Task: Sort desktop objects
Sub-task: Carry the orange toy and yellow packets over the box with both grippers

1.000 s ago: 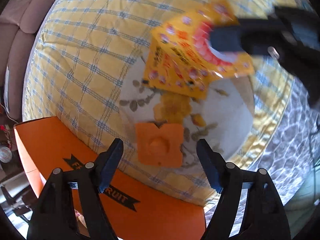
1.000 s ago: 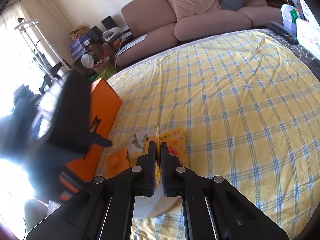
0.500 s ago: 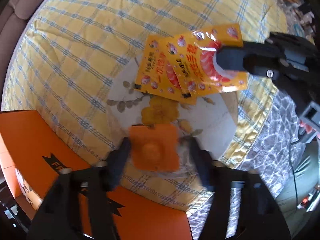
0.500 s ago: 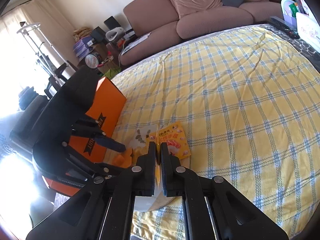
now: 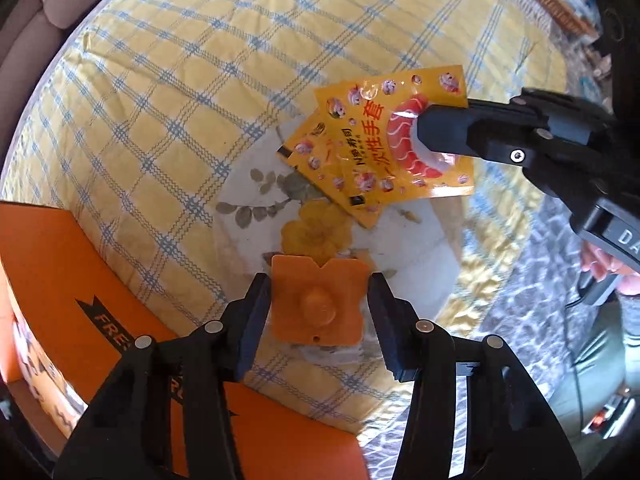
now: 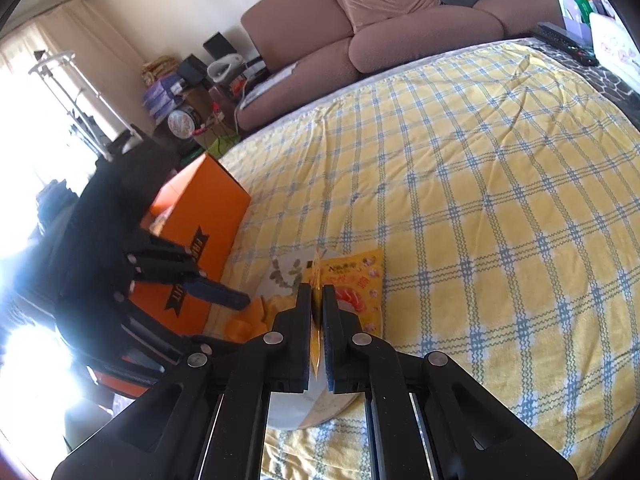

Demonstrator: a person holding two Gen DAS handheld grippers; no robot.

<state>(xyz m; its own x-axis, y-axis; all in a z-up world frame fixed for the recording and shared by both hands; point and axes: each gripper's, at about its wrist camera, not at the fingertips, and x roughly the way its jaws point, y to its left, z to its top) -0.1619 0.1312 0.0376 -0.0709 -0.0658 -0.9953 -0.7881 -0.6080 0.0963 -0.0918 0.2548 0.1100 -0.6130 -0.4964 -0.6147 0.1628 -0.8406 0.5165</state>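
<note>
Orange foam, a flat toast-shaped toy, is lying at the near edge of a white flowered plate, and the left gripper is pointing down over it with one finger on each side. Its jaws are closing around the toy; the left finger looks to be meeting the toy's edge, while a thin gap is showing at the right finger, so the pads are not yet squeezing it.

The right gripper is reaching in from the side with its jaws fully closed, pinching the edge of a yellow snack packet printed with a piece of salmon sushi. That packet is sitting tilted above a second packet of the same kind, which is lying partly on the far rim of the plate and partly on the cloth.

The plate is resting on a yellow and blue checked cloth covering the surface. An orange box with a black banner label is standing just beside the plate, on the left gripper's side. A brown sofa is sitting beyond the surface.
</note>
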